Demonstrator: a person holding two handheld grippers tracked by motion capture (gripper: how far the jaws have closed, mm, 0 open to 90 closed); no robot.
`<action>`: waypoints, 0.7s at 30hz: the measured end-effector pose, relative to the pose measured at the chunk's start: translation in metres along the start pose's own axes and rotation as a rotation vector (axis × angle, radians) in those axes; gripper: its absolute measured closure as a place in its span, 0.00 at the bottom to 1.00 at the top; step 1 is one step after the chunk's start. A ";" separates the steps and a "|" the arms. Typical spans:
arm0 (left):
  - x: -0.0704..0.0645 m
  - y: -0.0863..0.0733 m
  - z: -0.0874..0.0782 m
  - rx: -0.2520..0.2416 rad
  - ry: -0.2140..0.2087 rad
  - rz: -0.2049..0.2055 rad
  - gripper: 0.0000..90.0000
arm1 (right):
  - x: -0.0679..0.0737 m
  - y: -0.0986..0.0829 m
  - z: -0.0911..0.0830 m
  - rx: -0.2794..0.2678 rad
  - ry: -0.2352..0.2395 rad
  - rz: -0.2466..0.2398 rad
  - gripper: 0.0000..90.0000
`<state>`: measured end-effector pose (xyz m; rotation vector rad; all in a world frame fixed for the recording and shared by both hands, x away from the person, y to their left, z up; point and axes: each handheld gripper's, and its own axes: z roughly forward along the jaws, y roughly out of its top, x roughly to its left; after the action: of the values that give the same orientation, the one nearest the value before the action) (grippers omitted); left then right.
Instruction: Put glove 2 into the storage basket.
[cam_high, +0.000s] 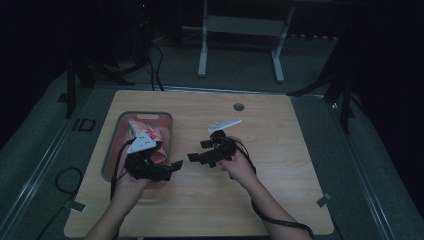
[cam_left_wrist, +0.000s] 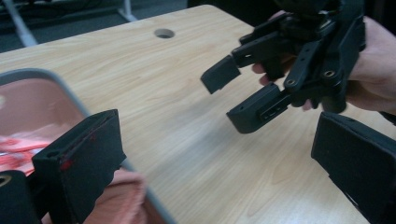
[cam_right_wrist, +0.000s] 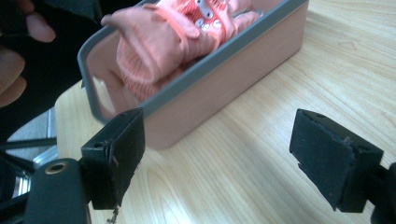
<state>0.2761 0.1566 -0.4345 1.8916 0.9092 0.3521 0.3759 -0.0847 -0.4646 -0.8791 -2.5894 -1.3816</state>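
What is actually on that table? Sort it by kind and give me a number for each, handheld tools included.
Handheld grippers: 2, left gripper and right gripper, both open and empty
Pink bin with grey rim: 1
Pink knitted garment in the bin, part draped over its rim: 1 bundle; I cannot tell whether it is more than one piece
Total: 4

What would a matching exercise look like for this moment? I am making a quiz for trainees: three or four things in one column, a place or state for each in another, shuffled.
Things:
1. pink plastic bin with grey rim
2. pink knitted cloth
3. round hole in the wooden table top
4. right claw

Places or states:
A. open, held above bare wood
B. near the table's far edge
C. on the table's left part
D. lying inside the bin

Pairs: 1-C, 2-D, 3-B, 4-A
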 end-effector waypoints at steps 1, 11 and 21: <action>-0.004 -0.001 0.002 0.008 -0.003 0.009 0.03 | -0.001 -0.003 -0.002 0.001 0.004 -0.004 0.20; -0.038 -0.016 0.031 0.070 -0.062 0.088 0.03 | -0.010 -0.037 -0.013 -0.002 0.022 -0.025 0.18; -0.049 -0.031 0.055 0.084 -0.143 0.121 0.03 | -0.022 -0.066 -0.023 0.002 -0.014 -0.038 0.18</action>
<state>0.2615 0.0935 -0.4808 2.0263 0.7263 0.2507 0.3555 -0.1408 -0.5067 -0.8466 -2.6303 -1.3865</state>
